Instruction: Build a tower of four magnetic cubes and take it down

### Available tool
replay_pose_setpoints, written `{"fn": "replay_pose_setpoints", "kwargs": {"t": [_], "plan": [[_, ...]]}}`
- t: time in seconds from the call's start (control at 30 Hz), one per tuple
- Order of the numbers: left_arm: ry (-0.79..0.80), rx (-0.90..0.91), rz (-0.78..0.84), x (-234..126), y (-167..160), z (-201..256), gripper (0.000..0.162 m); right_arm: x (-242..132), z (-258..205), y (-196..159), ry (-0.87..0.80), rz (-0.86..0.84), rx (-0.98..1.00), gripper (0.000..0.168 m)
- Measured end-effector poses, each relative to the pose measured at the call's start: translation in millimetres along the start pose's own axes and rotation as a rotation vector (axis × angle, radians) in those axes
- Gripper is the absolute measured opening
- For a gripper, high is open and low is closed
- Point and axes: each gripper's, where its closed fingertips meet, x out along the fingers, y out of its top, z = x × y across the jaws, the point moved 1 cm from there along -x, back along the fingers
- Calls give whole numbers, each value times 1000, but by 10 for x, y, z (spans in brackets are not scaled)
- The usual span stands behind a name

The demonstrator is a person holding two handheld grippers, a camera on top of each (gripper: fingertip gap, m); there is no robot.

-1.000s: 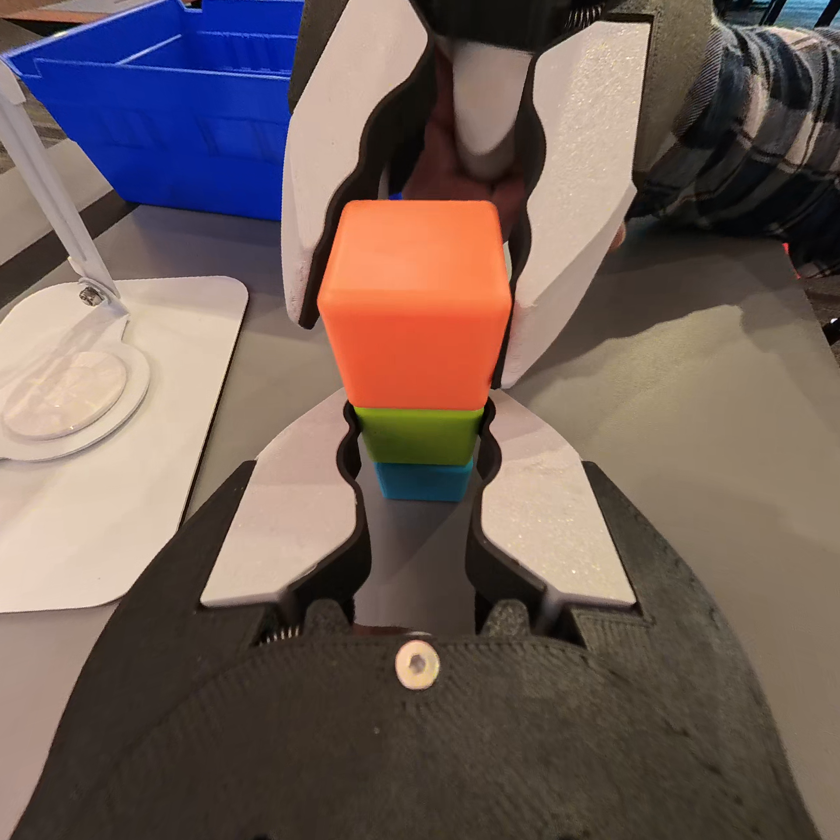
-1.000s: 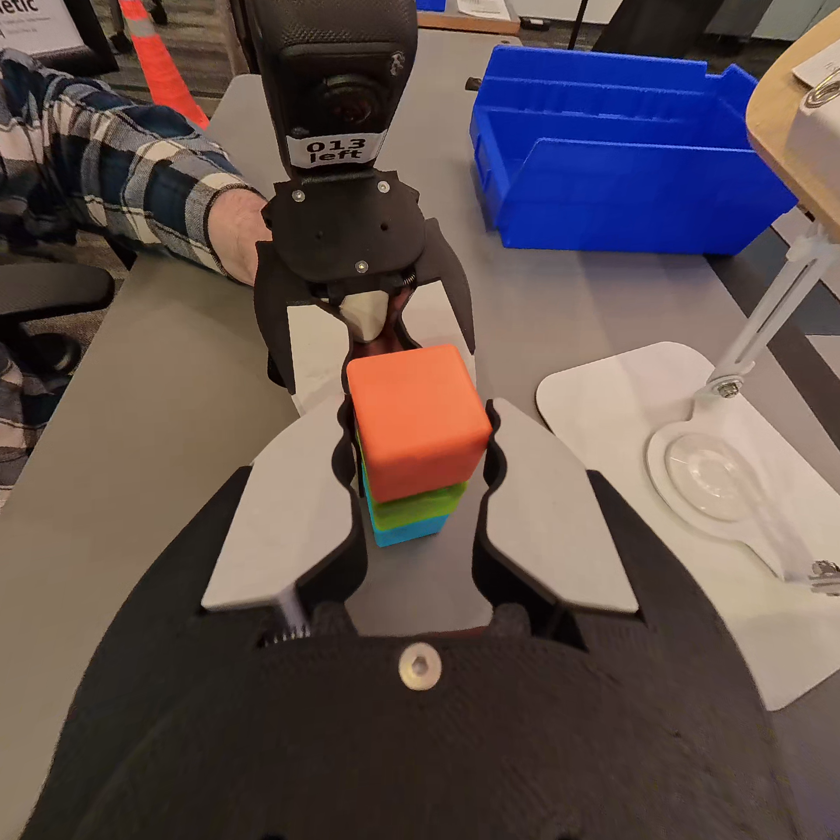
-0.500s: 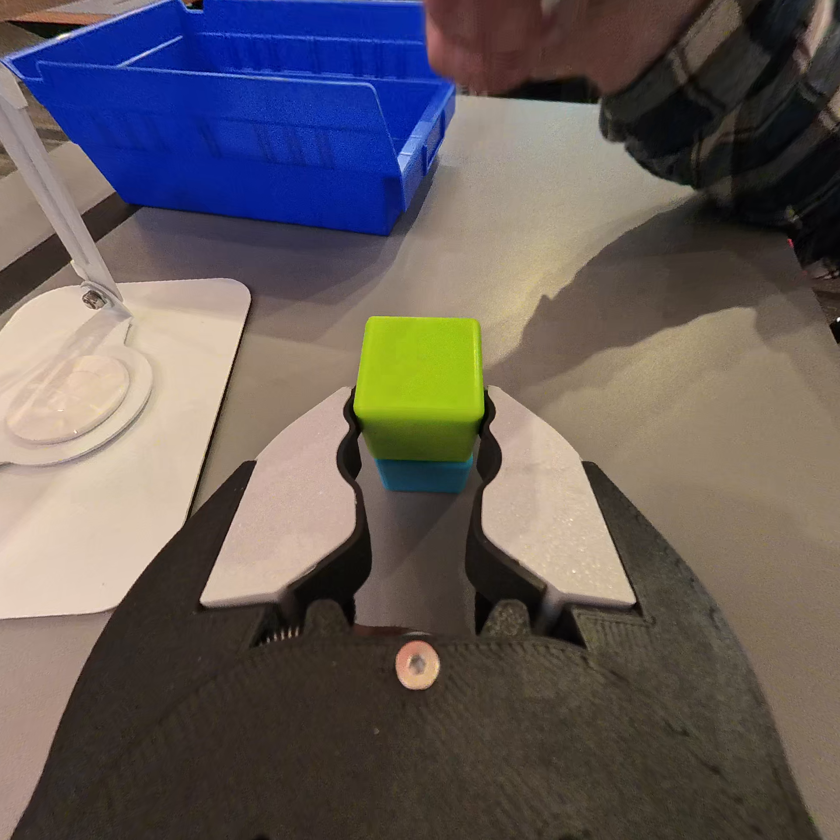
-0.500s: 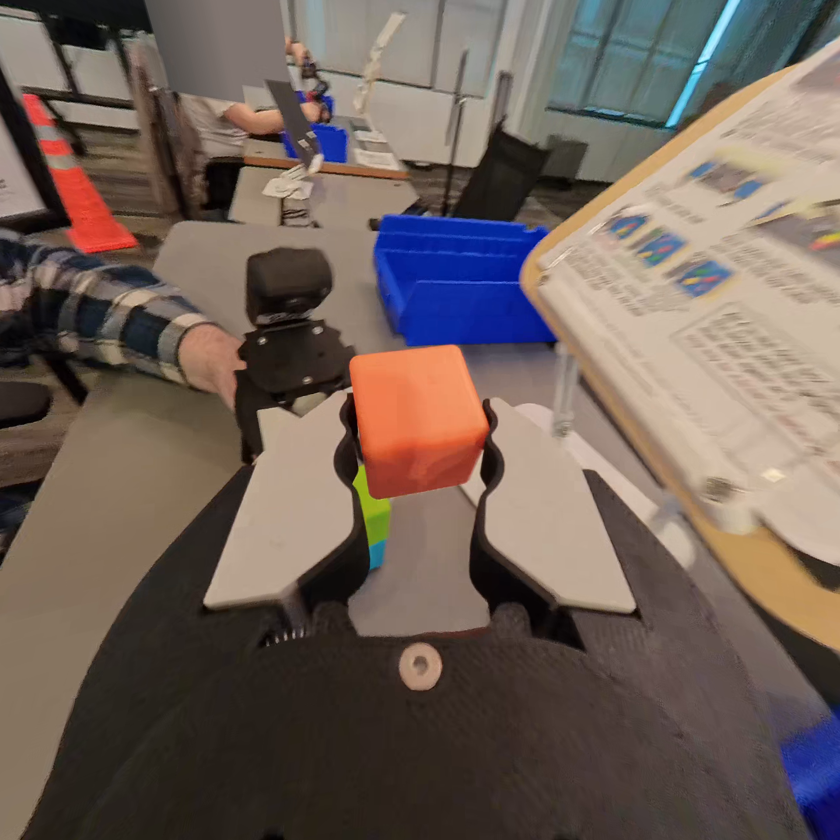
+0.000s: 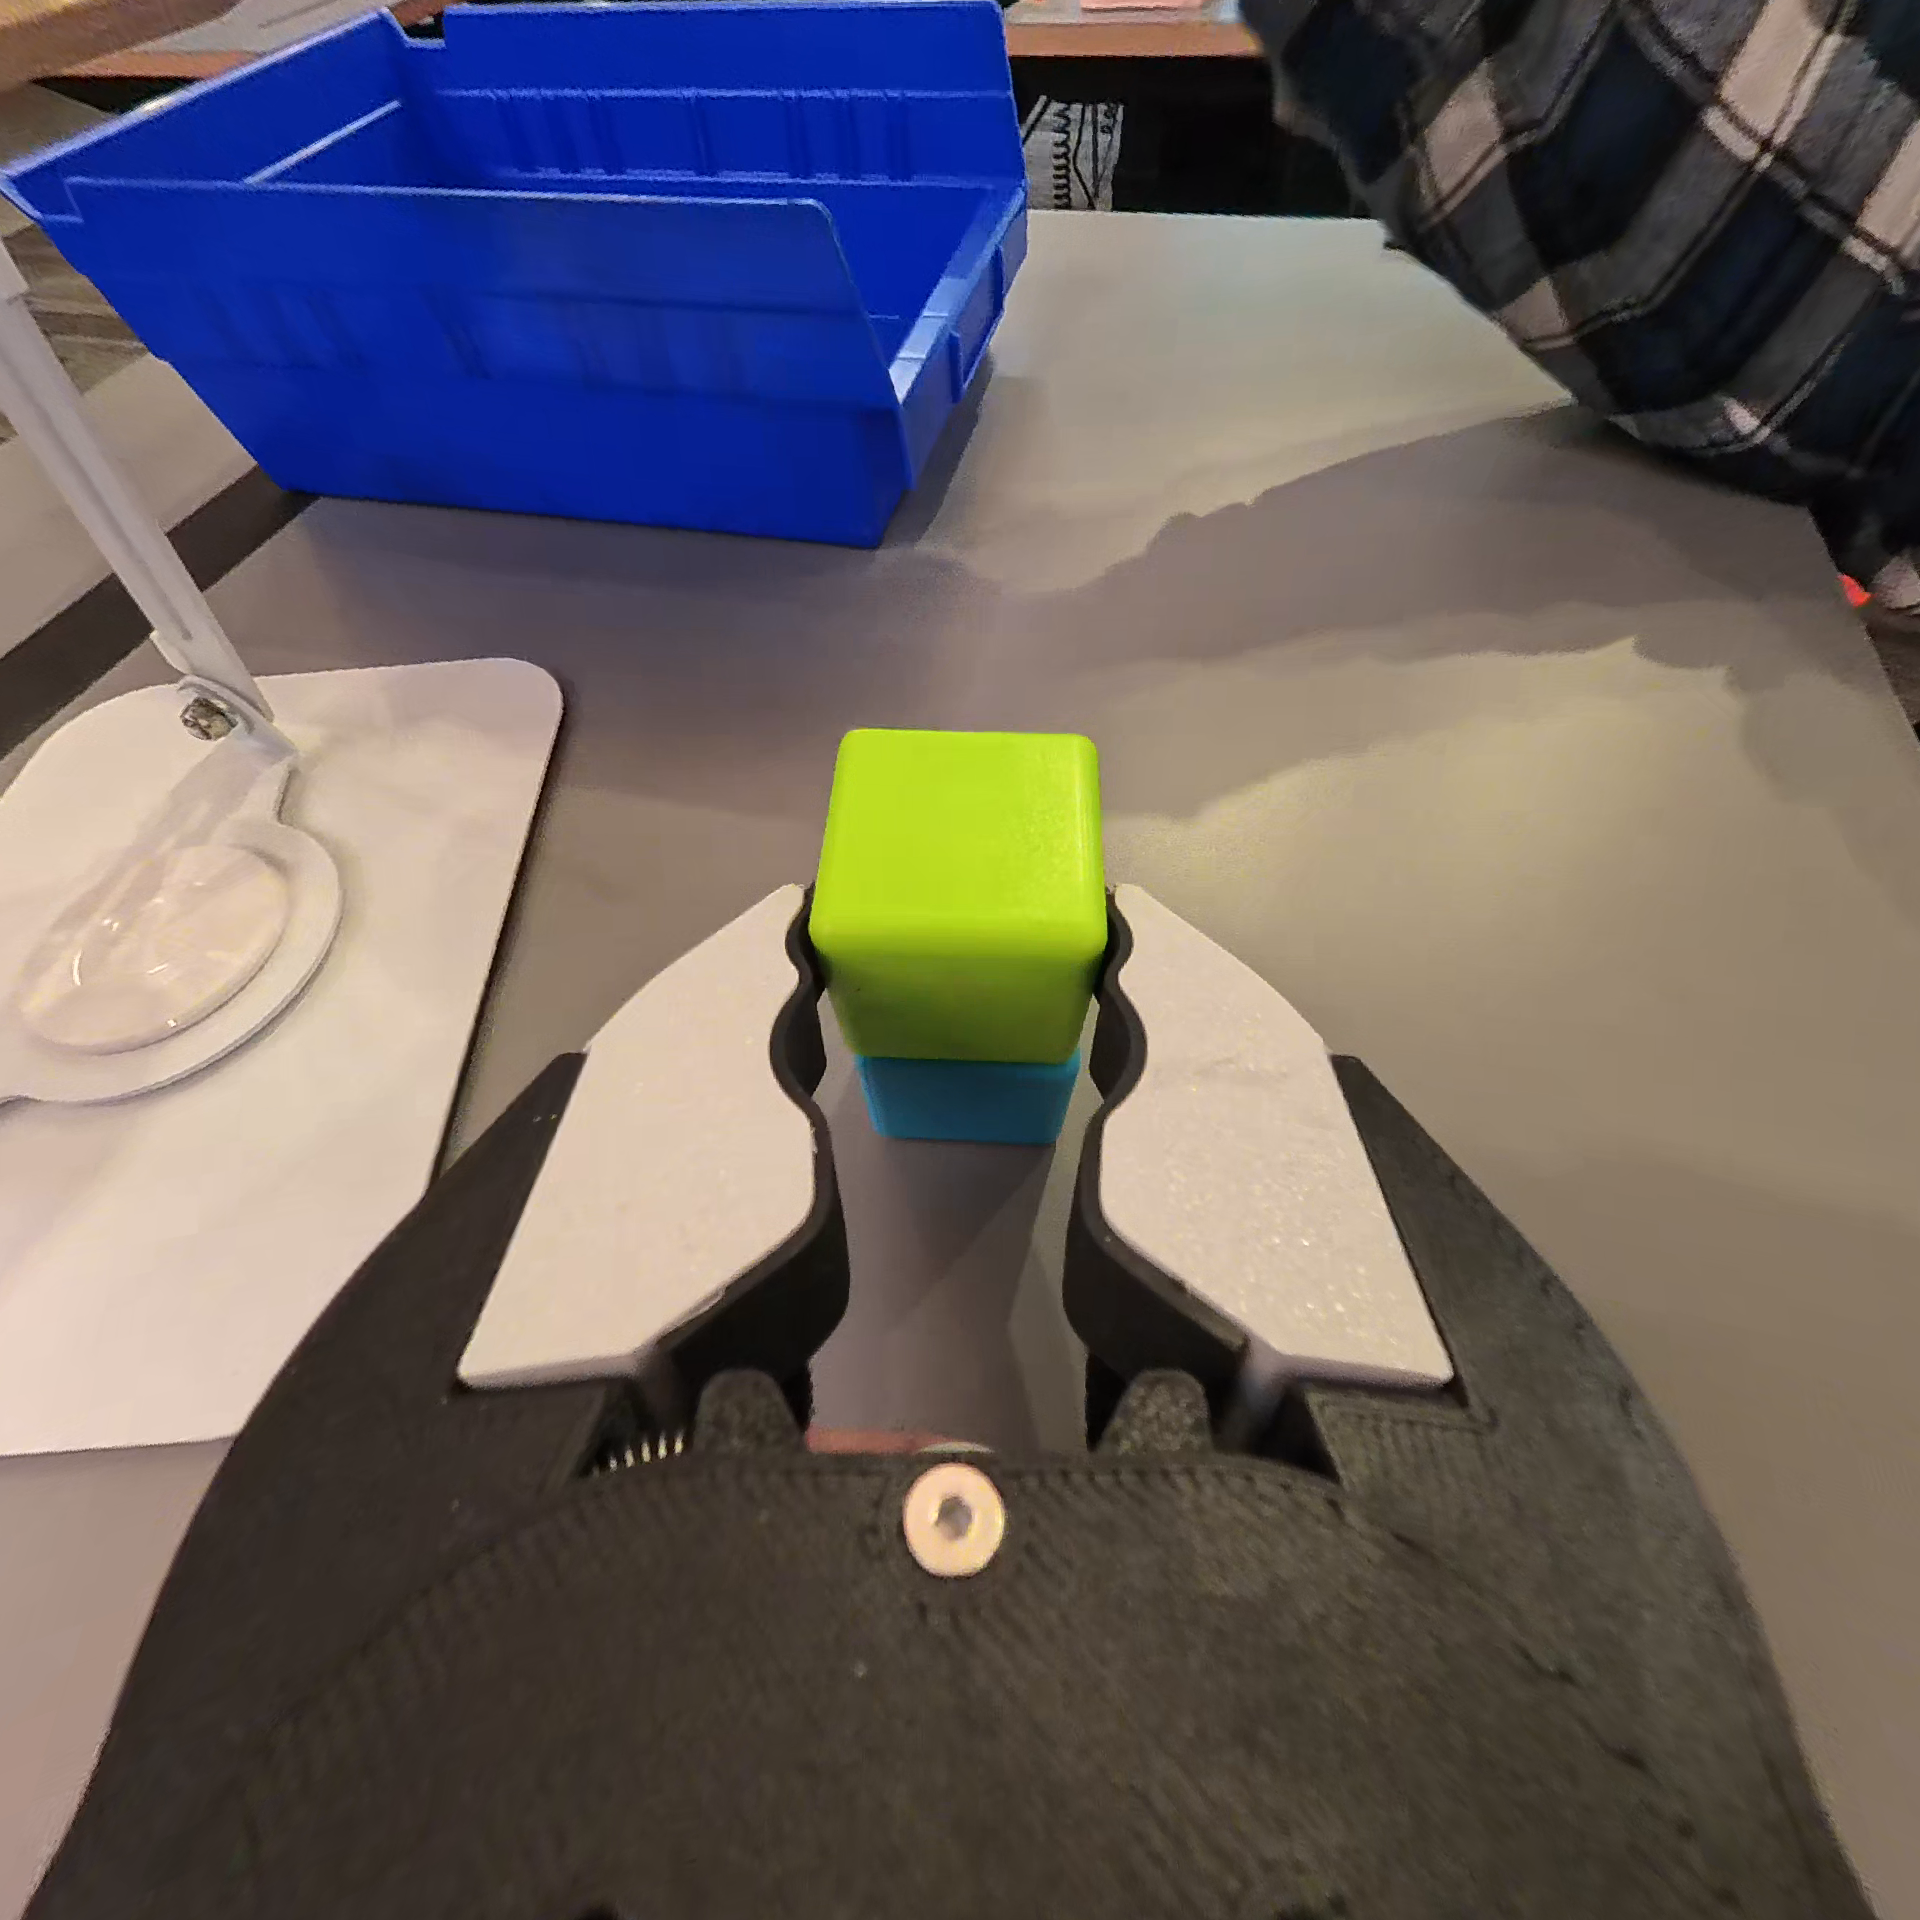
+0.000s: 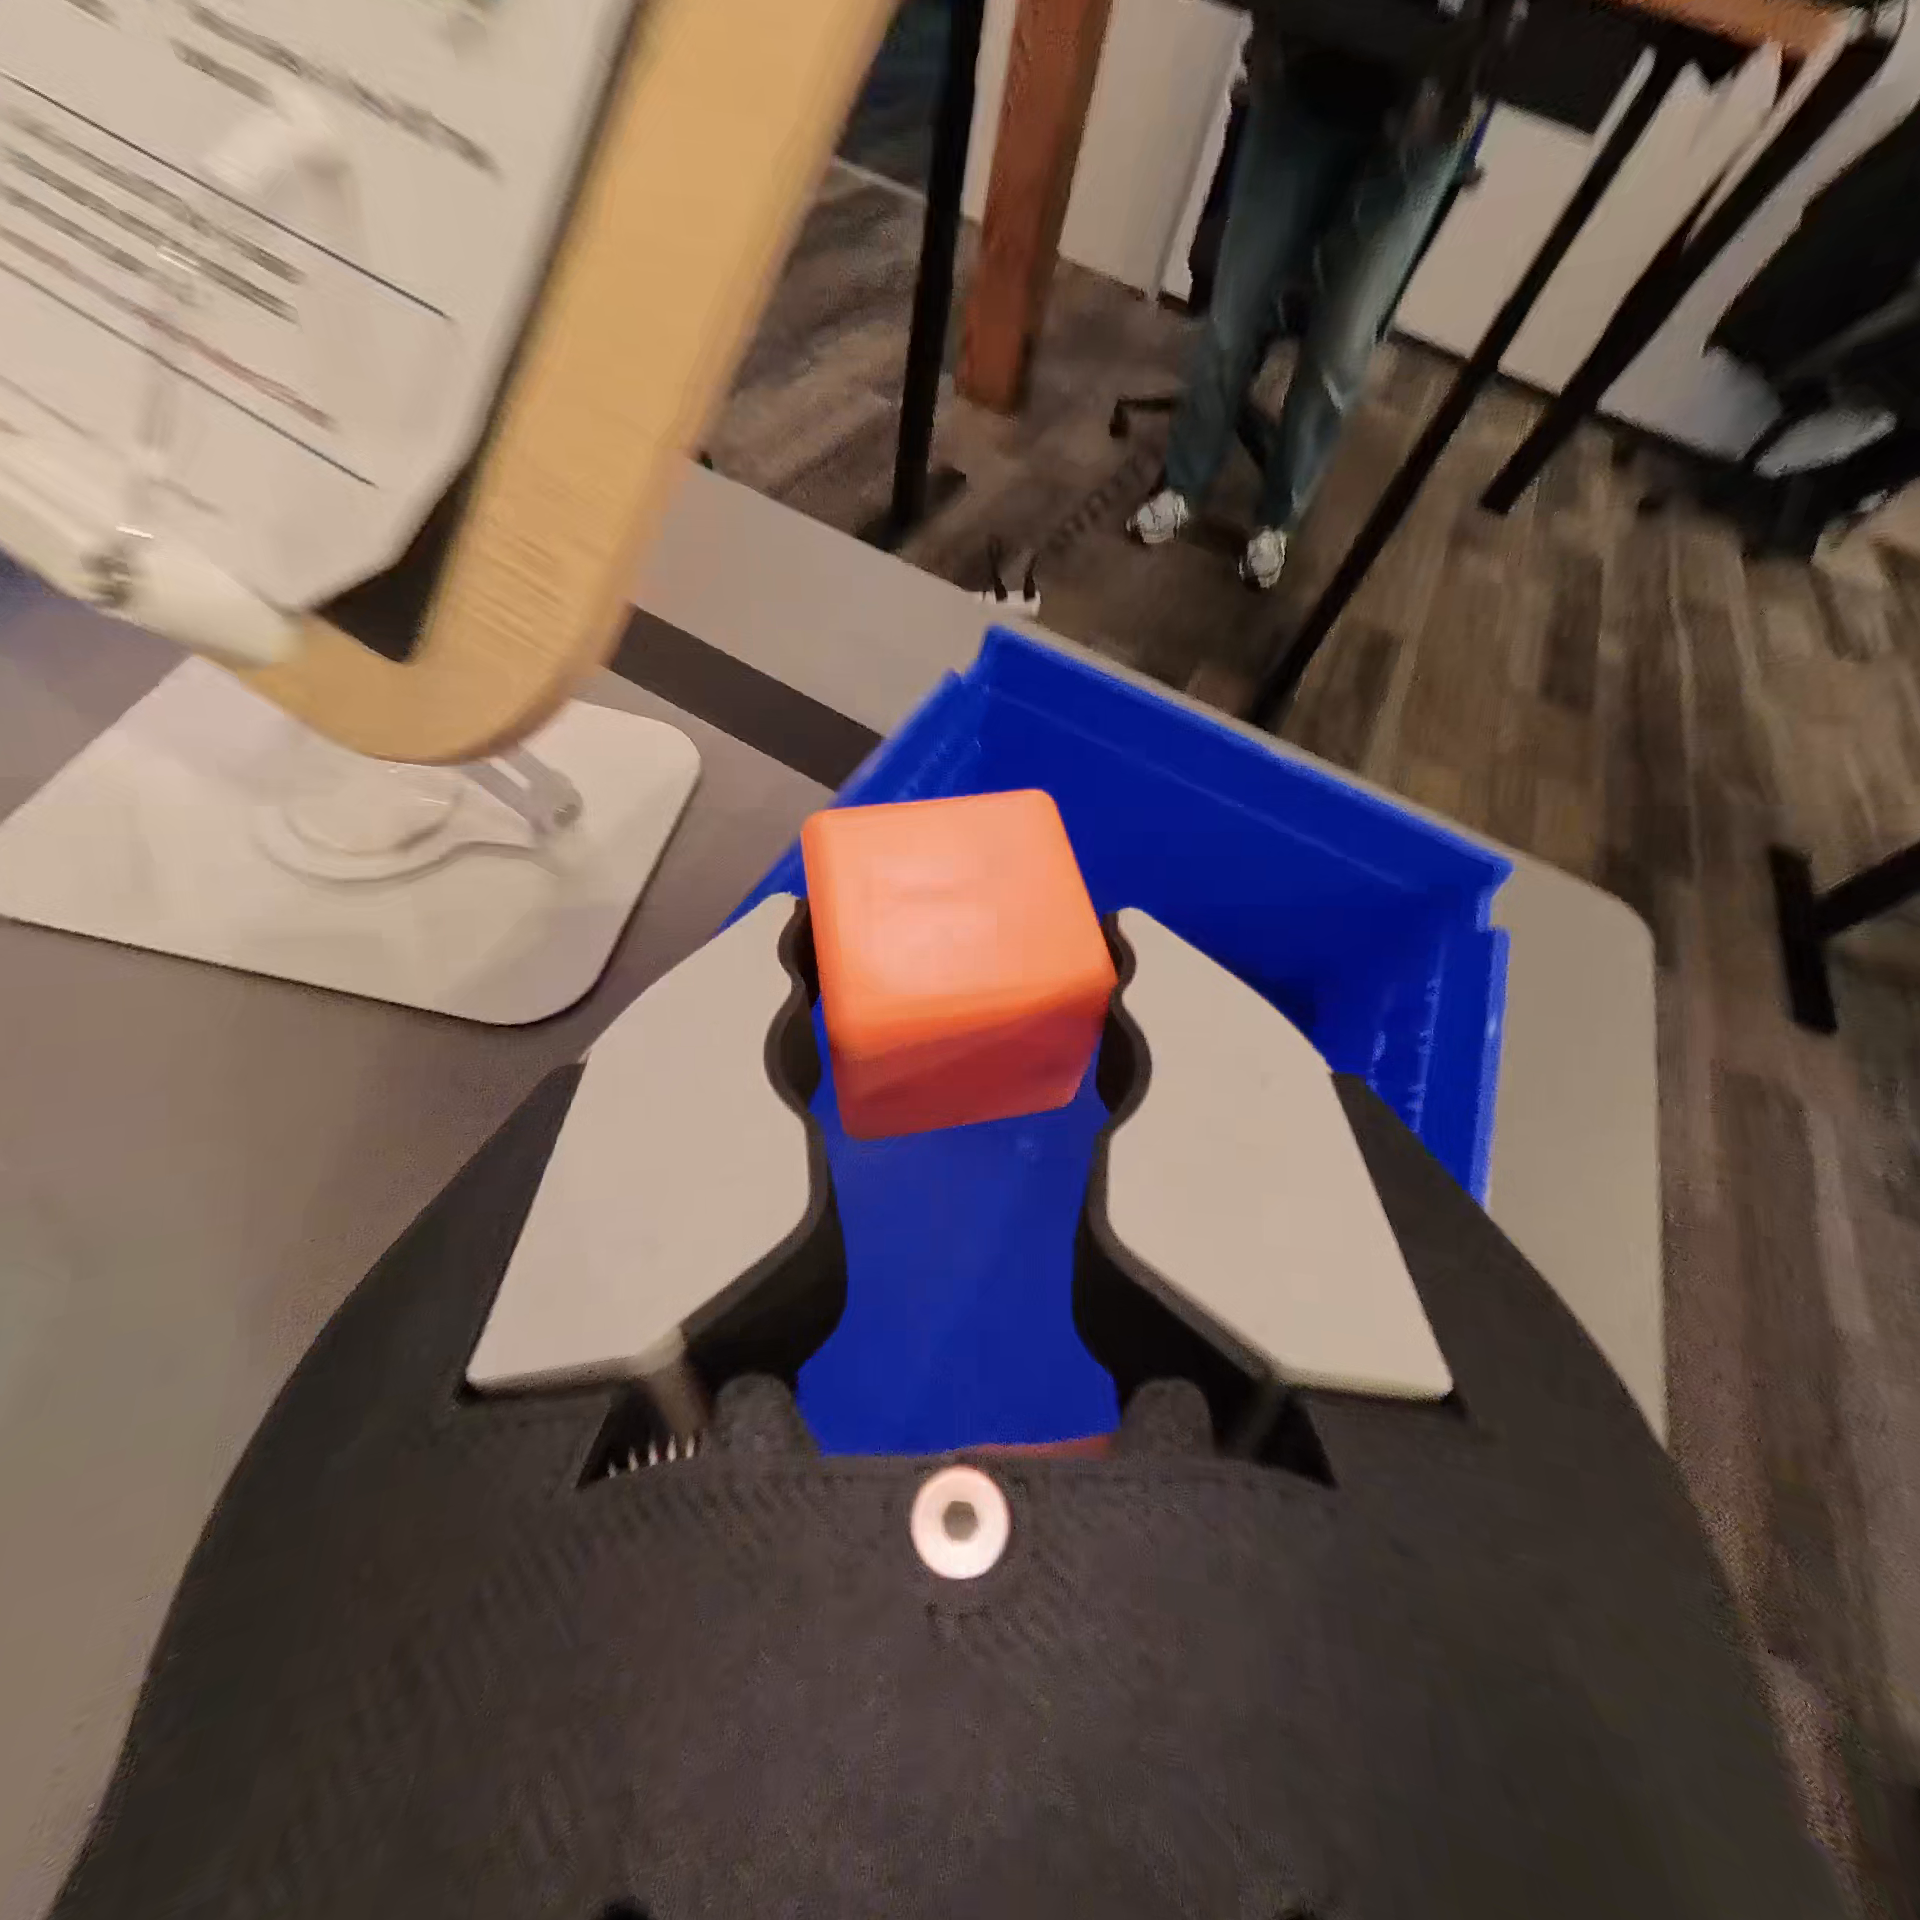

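In the left wrist view a green cube (image 5: pixel 961 894) stands on a light blue cube (image 5: pixel 966 1099) on the grey table (image 5: pixel 1403 883). My left gripper (image 5: pixel 958 920) is shut on the green cube, fingertips on its two sides. In the right wrist view my right gripper (image 6: pixel 958 935) is shut on an orange cube (image 6: pixel 951 956), tilted a little, and holds it in the air over a blue bin (image 6: pixel 1226 862). The right gripper does not show in the left wrist view.
A blue bin (image 5: pixel 540 343) sits at the back left of the table. A white stand base (image 5: pixel 208 997) with a clear foot lies at the left, and holds a wooden board with papers (image 6: pixel 312 343). A plaid sleeve (image 5: pixel 1662 229) crosses the upper right. A person's legs (image 6: pixel 1288 343) stand beyond the table. Tip to tip, the grippers are about 30 cm apart.
My right gripper pulled the orange cube off the stack, lifted it and swung it over to a blue bin. My left gripper stayed shut on the green cube.
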Motion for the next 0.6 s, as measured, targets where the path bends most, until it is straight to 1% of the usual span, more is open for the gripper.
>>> {"fn": "replay_pose_setpoints", "kwargs": {"t": [0.2,0.27,0.33,0.5,0.6], "plan": [[-2,-5,6,3,1,-5,49,593,431,-732,-138,-312,-2,53],[-2,-5,7,5,1,-6,49,721,493,-877,-134,-362,35,53],[-4,-4,6,4,1,-6,49,806,570,-1024,-161,-434,16,53],[-2,0,6,4,2,-6,49,935,635,-1242,-169,-502,48,53],[-1,0,6,4,3,-7,49,948,581,-1279,-140,-502,82,53]]}}
